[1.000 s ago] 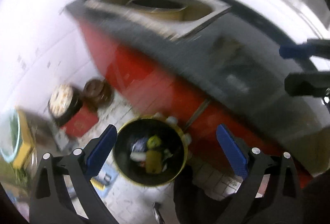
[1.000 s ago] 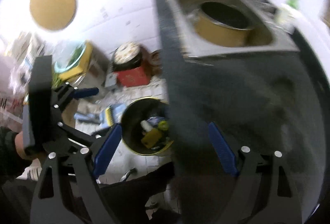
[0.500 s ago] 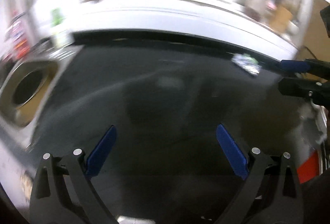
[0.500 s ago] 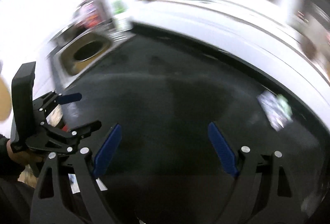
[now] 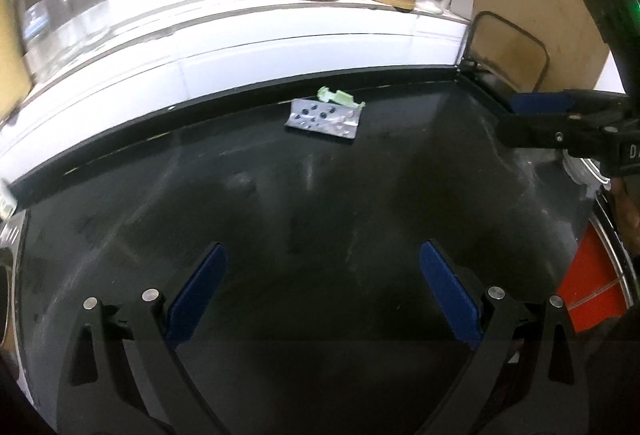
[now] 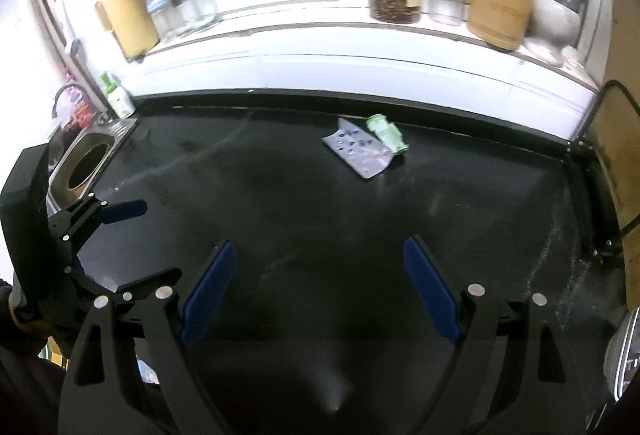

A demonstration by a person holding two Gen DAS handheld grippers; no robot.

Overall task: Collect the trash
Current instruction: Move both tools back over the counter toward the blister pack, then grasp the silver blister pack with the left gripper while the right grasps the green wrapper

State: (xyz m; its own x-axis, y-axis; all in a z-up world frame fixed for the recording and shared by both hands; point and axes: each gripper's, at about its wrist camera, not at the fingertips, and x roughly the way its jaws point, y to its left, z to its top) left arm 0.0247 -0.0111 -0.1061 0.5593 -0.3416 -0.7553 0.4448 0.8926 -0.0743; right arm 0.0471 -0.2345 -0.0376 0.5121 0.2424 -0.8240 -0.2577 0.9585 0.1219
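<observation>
We hold our left claw [image 5: 322, 291] and right claw [image 6: 320, 287] wide apart over the black worktop [image 6: 280, 203]; the silver pill pack [image 6: 359, 151] and green wrapper [image 6: 387, 133] lie touching near the back edge
</observation>
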